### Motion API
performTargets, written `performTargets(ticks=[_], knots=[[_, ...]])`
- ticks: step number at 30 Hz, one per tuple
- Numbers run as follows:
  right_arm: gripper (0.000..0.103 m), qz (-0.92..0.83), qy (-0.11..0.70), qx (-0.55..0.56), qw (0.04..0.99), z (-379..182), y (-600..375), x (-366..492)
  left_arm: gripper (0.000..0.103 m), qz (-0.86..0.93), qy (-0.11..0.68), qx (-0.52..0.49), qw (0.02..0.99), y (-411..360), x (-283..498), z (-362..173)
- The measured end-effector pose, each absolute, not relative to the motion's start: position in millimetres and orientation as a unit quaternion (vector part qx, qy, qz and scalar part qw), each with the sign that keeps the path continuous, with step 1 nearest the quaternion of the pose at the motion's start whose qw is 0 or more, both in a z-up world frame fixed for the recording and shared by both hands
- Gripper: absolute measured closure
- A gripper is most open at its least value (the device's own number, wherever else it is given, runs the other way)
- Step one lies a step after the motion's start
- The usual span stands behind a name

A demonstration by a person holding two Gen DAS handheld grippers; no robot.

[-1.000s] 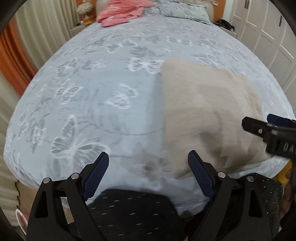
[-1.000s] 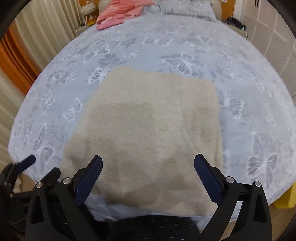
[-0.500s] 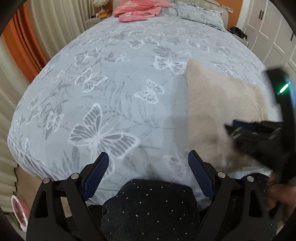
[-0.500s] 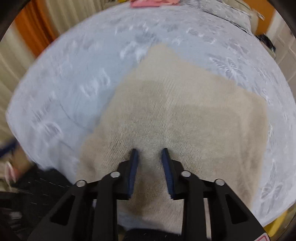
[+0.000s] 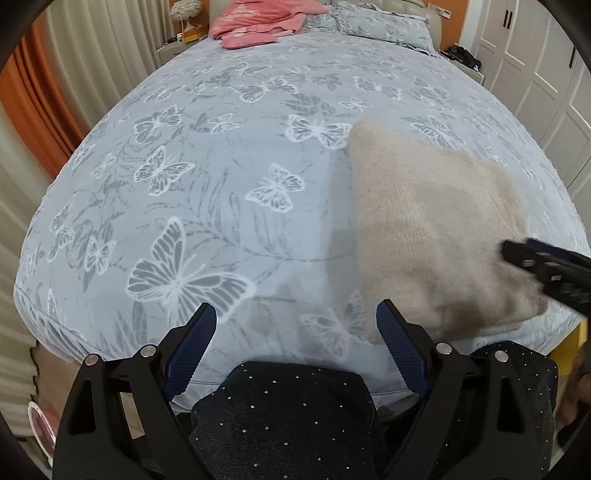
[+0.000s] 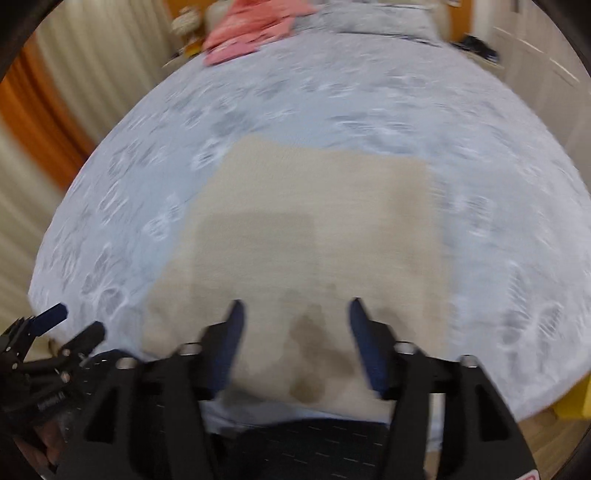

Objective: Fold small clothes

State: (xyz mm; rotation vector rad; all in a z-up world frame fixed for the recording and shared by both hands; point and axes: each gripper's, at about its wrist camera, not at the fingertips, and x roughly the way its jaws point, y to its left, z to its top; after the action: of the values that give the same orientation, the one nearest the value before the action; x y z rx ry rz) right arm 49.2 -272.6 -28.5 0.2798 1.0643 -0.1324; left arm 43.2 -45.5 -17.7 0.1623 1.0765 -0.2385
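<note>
The folded beige sweater (image 6: 317,251) lies at the bed's (image 5: 207,192) near edge, directly ahead of the right gripper (image 6: 295,314) (fingers spread, empty); the left gripper (image 5: 295,325), gaping too, sits beside its left edge.

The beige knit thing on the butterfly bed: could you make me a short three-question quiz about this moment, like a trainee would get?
1. True or false: the left tongs grip the beige knit garment.
2. Which clothes lie at the far end of the bed? A) blue B) pink C) green
3. Fill in: the right tongs hang open above the garment's ____ edge.

Key:
1. False; they are open over the bedspread, beside the garment.
2. B, the pink clothes.
3. Near.
</note>
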Motion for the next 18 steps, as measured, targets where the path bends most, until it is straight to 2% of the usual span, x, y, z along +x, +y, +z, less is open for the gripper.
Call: performTargets(ticks=[4,9,10,11,12,15,18], knots=[[0.037,-0.114,0.524,0.178,0.825,-42.8,-313.3,26.4,0.017,-0.113,0.515,0.074,0.846,-51.1,42.2,-20.2],[0.036,-0.096,0.549,0.231,0.797,-78.7,-324.9,15.8,0.017,-0.118,0.523,0.088,0.840,-64.1,38.0,-24.2],[0.051,-0.091,0.549,0.227,0.799,-79.7,-321.7,17.9,0.017,-0.120,0.521,0.092,0.840,-66.3,36.4,-23.5],[0.084,-0.081,0.545,0.222,0.804,-77.5,-317.6,21.6,0.017,-0.121,0.518,0.098,0.841,-69.0,34.6,-22.1],[0.089,-0.076,0.541,0.221,0.808,-74.3,-315.3,22.8,0.017,-0.121,0.516,0.101,0.842,-70.3,34.1,-21.3],[0.089,-0.068,0.493,0.202,0.844,-35.4,-311.3,19.6,0.016,-0.120,0.514,0.111,0.842,-73.4,33.5,-19.2],[0.089,-0.070,0.490,0.169,0.853,-26.1,-311.4,18.1,0.016,-0.116,0.517,0.112,0.841,-73.8,35.5,-21.2]])
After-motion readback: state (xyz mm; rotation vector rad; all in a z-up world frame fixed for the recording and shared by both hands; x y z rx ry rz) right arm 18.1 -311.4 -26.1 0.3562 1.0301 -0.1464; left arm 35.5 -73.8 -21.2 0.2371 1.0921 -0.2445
